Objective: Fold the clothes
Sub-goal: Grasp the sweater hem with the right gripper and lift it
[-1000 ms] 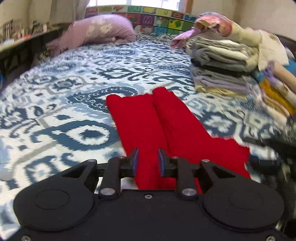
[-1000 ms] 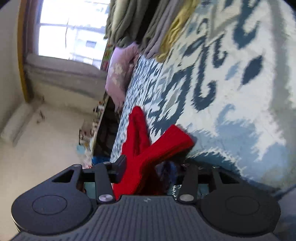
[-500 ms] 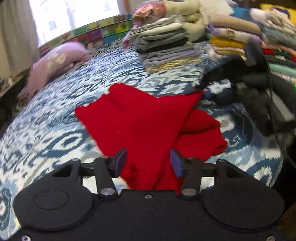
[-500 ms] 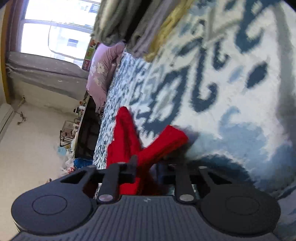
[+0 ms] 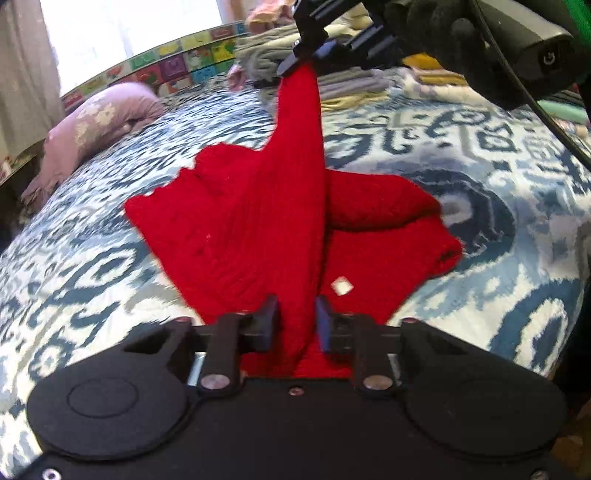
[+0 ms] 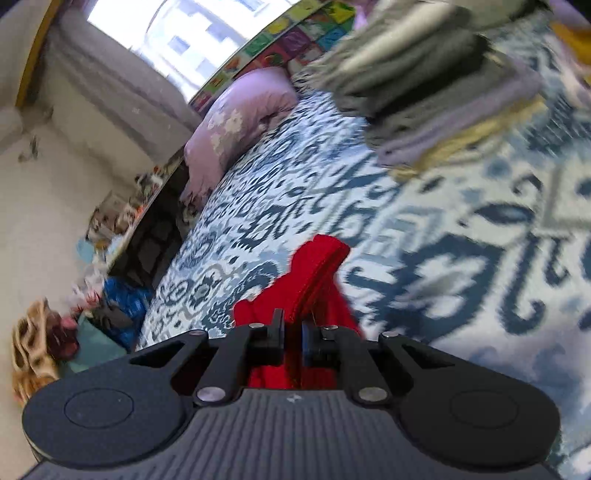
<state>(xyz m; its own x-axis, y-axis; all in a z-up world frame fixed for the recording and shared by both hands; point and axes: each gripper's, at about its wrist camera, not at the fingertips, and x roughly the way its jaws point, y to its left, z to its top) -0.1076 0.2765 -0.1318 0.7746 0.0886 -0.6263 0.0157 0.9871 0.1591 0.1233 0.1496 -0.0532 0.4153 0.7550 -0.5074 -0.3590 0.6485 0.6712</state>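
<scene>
The red garment (image 5: 258,221) lies on the bed (image 5: 480,177), partly spread flat, with one section drawn up off the bedspread into a taut ridge.

Left gripper (image 5: 296,321): the jaws are narrowed around the near end of the raised fold. Red fabric fills the gap between them, and the fingers press it from both sides.

Right gripper (image 6: 293,332): the jaws are nearly closed, clamping a hemmed edge of the garment. In the left wrist view this gripper (image 5: 291,62) sits at the top of the frame, holding the far end of the ridge above the bed. A gloved hand (image 5: 436,22) grips its body.

A small white tag (image 5: 341,286) shows on the flat part of the garment, just right of the left gripper.

A stack of folded clothes (image 6: 424,81) rests on the bed beyond the garment. A pink pillow (image 5: 96,125) lies at the far left of the bed, near the window (image 5: 129,29).
</scene>
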